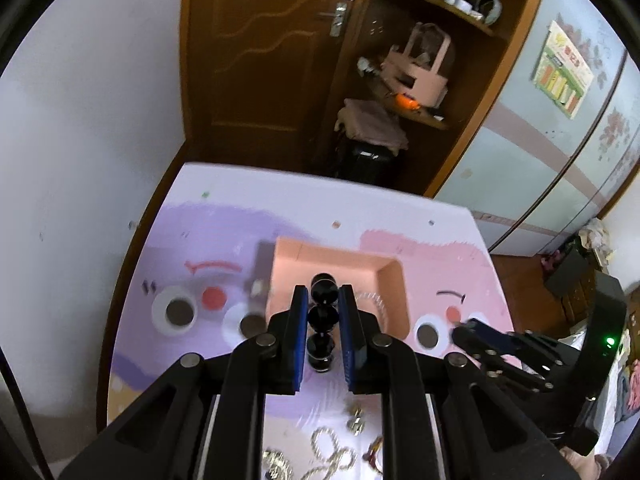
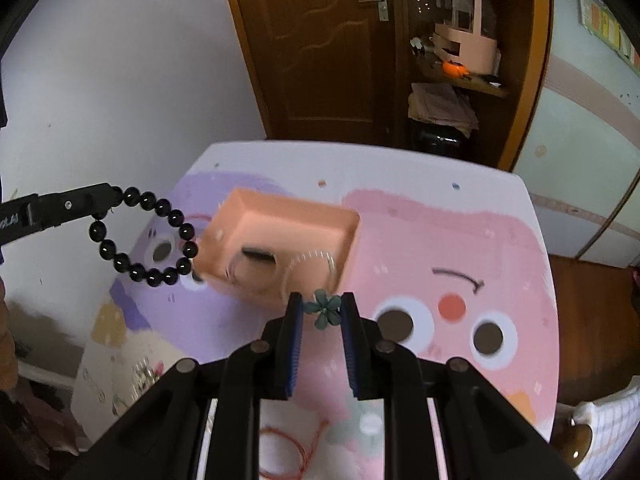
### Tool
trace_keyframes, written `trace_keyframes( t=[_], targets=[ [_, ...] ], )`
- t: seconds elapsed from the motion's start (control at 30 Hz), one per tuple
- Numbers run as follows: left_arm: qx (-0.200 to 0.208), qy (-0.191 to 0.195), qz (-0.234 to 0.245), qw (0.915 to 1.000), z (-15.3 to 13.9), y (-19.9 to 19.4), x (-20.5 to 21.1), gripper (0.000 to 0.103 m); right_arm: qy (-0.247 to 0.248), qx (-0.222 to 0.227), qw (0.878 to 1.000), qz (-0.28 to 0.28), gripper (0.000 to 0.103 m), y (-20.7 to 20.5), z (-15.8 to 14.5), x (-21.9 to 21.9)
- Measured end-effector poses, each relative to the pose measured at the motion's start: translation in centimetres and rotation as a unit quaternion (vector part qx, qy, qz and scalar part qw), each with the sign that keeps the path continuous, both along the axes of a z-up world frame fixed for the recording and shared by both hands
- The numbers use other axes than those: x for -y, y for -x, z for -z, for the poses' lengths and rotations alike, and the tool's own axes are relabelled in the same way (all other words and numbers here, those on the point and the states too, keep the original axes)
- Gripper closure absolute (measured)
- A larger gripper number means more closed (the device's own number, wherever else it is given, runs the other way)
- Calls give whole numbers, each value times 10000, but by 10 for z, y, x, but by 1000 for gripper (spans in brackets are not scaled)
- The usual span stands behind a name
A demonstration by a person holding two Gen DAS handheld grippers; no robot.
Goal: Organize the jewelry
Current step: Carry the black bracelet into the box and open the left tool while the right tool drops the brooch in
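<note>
Left gripper [image 1: 323, 312] clamped on one black bead bracelet [image 2: 145, 236], right gripper [image 2: 322, 309] pinching one teal flower ornament [image 2: 322, 308], one pink tray [image 2: 280, 216] holding one clear bangle [image 2: 310, 268]

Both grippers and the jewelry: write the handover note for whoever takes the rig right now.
Left gripper: shut on black bead bracelet, held in the air left of the pink tray.
Right gripper: shut on teal flower piece, near the tray's front edge.
Done: clear bracelet and a dark item are in the tray.
Left: drop both held pieces in; gold chains and red cord remain on the table.
</note>
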State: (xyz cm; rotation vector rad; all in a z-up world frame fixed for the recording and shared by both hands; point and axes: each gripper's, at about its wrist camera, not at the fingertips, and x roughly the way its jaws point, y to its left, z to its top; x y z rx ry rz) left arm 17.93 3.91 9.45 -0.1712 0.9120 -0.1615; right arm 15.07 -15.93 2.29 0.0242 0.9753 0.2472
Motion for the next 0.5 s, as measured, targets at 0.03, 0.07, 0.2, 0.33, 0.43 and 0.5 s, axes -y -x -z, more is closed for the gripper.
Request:
trace_keyframes(
  t=[0.03, 0.07, 0.2, 0.33, 0.43, 0.5],
  targets=[
    [18, -24, 27, 10000, -1, -6, 5, 91, -47, -14, 10000, 22, 85, -8, 0, -1],
    [18, -42, 51, 10000, 0, -11, 9, 91, -100, -36, 9999, 25, 85, -15, 1, -3],
    [15, -302, 121, 9995, 15, -34, 26, 91, -246, -210, 9995, 45, 85, -45, 12, -12],
    [-135, -476, 105, 9987, 41, -57, 34, 90, -265, -387, 9989, 50, 85, -67, 30, -21],
    [-242, -564, 9, 9981, 63, -72, 33, 90, -241, -520, 9983, 64, 85, -76, 43, -25],
    [-281, -607, -15, 9978, 77, -80, 31, 90, -212, -583, 9981, 65, 84, -80, 52, -27]
  ],
)
